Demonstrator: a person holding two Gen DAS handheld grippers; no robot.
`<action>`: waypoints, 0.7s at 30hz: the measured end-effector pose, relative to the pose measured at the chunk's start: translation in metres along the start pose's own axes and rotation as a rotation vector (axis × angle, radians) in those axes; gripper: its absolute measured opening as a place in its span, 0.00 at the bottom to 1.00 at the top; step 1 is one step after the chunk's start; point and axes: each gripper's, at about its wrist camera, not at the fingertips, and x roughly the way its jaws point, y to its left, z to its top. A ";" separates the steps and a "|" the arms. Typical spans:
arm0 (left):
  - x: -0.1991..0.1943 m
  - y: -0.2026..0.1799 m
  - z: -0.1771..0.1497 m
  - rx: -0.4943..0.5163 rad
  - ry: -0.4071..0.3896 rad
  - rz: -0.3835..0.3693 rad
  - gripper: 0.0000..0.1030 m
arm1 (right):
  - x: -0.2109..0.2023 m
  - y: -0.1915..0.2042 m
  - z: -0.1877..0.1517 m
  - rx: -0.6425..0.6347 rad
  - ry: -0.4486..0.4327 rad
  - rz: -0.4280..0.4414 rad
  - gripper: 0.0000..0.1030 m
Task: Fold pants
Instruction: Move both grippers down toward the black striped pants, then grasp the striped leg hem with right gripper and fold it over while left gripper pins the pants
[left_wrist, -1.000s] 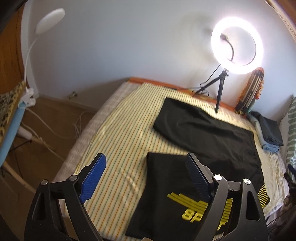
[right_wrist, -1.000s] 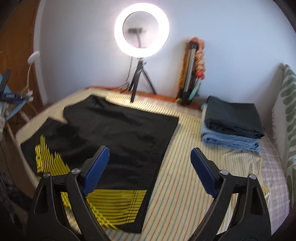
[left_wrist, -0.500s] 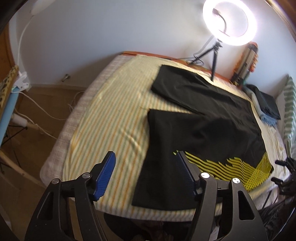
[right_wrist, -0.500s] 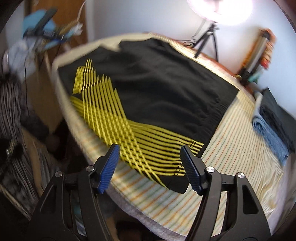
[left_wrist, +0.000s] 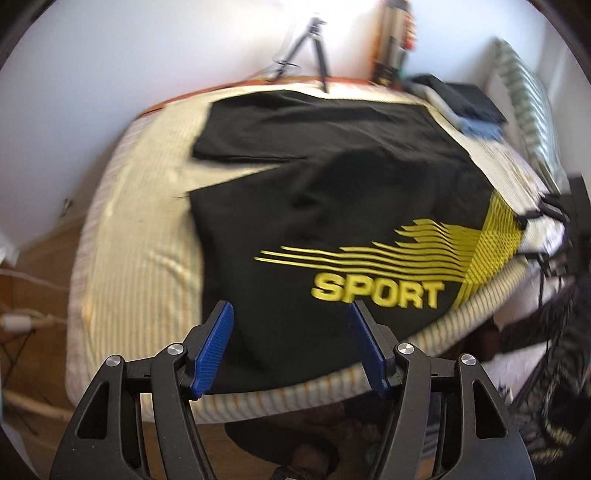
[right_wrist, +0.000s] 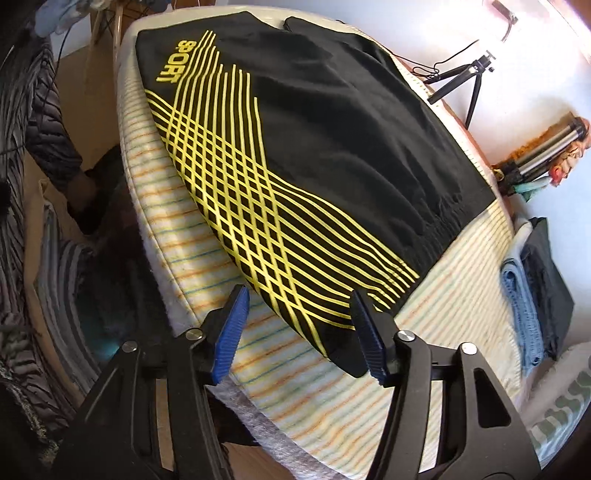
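The black pants (left_wrist: 332, 192) with the yellow stripes and the word SPORT lie flat and not yet folded on the striped bed (left_wrist: 140, 229), spread along its near edge, with the two legs reaching toward the far left corner. The left tongs (left_wrist: 290, 345) stand apart and empty above the lower end of the near leg, close to the near edge of the bed. The right tongs (right_wrist: 297, 332) are also apart and empty, just above the corner of the waistband at the near right part of the bed. I judge that the step in hand is to take the near long edge at both ends. To do it well, each pair of tongs should come down low and close on the full thickness of the cloth, not only the top layer. The left view is blurred, so the exact hem there is hard to see. Then both ends should lift together, so the near half goes evenly over the far leg.
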 end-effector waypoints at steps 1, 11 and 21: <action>0.001 -0.004 -0.001 0.026 0.007 -0.010 0.62 | 0.001 -0.002 0.001 0.008 0.006 0.004 0.41; 0.019 -0.046 -0.012 0.246 0.067 -0.029 0.63 | -0.016 -0.034 0.027 0.124 -0.062 -0.057 0.05; 0.048 -0.043 -0.006 0.283 0.104 0.056 0.19 | -0.024 -0.043 0.038 0.175 -0.107 -0.059 0.03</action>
